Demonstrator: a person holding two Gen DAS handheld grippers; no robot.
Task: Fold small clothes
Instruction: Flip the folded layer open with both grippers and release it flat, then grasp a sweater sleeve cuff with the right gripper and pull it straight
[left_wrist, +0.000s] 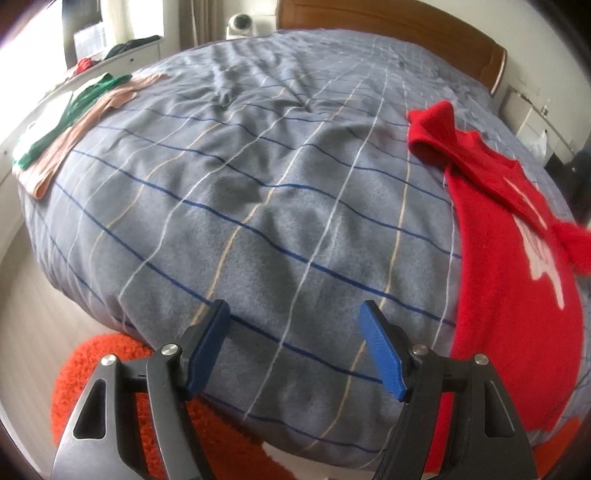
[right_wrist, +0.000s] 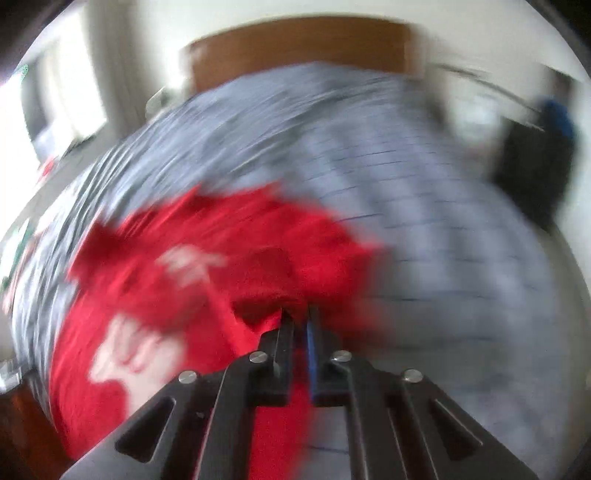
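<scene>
Left gripper (left_wrist: 293, 317): black frame, blue pads; jaws spread wide, nothing between them; poised over the near edge of the bed, aimed down at bare cover.
Right gripper (right_wrist: 297, 314): black frame, one blue pad visible; jaws drawn together on a fold of red cloth at the tips; view heavily smeared by motion blur.
Red knitted garment with white lettering (left_wrist: 517, 266): spread on the right part of the bed as the left wrist view gives it; near end hangs over the bed edge; far end bunched into a thick fold; one flap raised and blurred at the right margin.
Same garment, right wrist view (right_wrist: 177, 295): fills the lower left of the picture; edge pinched at the gripper tips; white markings unreadable through blur.
Grey-blue checked bed cover with dark blue, white and tan lines (left_wrist: 258, 177): rumpled, covers the whole bed; centre bare.
Folded pink cloth (left_wrist: 81, 129): at the far left edge of the bed, well apart from the red garment.
Green and white cloth (left_wrist: 70, 110): lies on top of the pink cloth.
Brown wooden headboard (left_wrist: 399, 26): at the far end of the bed.
Orange shaggy rug (left_wrist: 110, 369): on the floor below the near bed edge, beneath the left gripper.
Pale wooden floor (left_wrist: 33, 295): left of the bed.
</scene>
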